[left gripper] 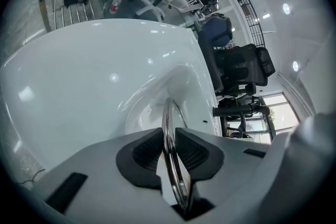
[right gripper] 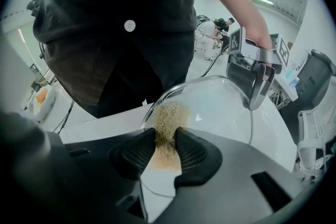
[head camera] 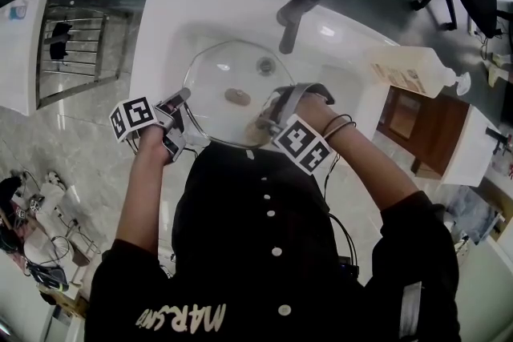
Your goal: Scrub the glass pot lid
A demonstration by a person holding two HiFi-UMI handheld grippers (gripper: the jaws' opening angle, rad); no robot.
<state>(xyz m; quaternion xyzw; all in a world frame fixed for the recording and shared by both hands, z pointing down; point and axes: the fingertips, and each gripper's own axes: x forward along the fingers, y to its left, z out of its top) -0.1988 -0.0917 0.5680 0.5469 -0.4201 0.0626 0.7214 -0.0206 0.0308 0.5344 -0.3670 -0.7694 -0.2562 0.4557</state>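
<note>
The glass pot lid [head camera: 228,80] with a steel rim is held over the white sink [head camera: 160,28]. My left gripper [head camera: 178,110] is shut on the lid's left rim; in the left gripper view the steel rim [left gripper: 170,134] runs edge-on between the pads. My right gripper [head camera: 268,122] is shut on a tan scrub pad [right gripper: 167,131] pressed against the lid's near edge. In the right gripper view the lid's glass [right gripper: 220,105] spreads beyond the pad, with the left gripper [right gripper: 252,78] at its far rim. The lid's knob [head camera: 237,98] shows through the glass.
A dark faucet [head camera: 293,12] reaches over the basin, with the drain [head camera: 265,66] below it. A soap bottle [head camera: 413,70] lies on the sink's right ledge. A metal rack [head camera: 76,48] stands to the left. The person's dark shirt [head camera: 264,236] fills the near side.
</note>
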